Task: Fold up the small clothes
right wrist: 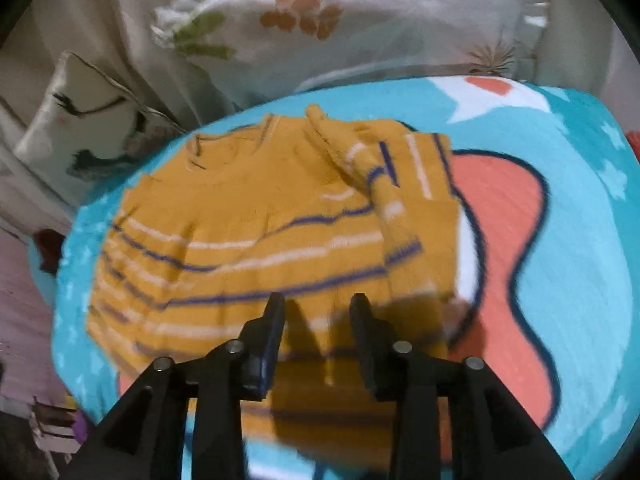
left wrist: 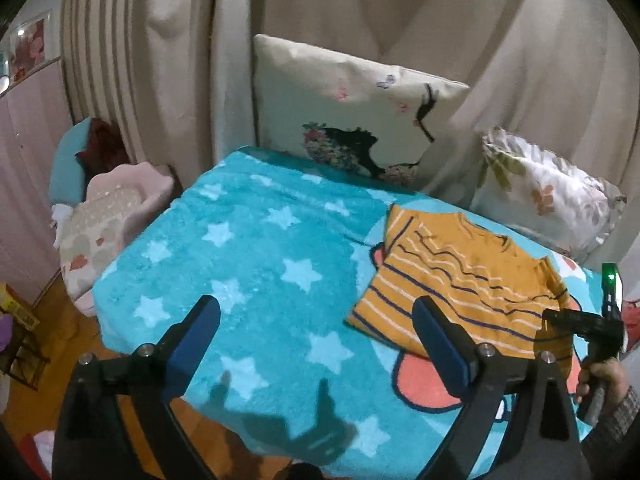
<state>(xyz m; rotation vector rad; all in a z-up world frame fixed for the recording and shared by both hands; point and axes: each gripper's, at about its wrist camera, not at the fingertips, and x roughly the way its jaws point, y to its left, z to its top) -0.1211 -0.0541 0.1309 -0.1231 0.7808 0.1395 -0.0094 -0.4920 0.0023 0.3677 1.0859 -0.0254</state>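
Observation:
A small mustard-yellow sweater (left wrist: 460, 280) with white and navy stripes lies on the turquoise star blanket (left wrist: 256, 264), towards the right. In the left wrist view my left gripper (left wrist: 316, 308) stands wide open above the blanket, to the left of the sweater, with nothing between its fingers. In the right wrist view the sweater (right wrist: 248, 232) lies with one sleeve folded across its front, and my right gripper (right wrist: 318, 304) hovers over its lower hem, jaws partly apart and nothing pinched between them. The right gripper's body (left wrist: 592, 328) shows at the left view's right edge, held by a hand (left wrist: 600, 380).
A cream pillow with a dark print (left wrist: 352, 120) and a floral pillow (left wrist: 544, 196) lean against the beige curtain (left wrist: 180, 60) behind the bed. A pink cushion seat (left wrist: 120, 196) stands left of the bed. Wooden floor (left wrist: 80, 344) lies beyond the blanket's left edge.

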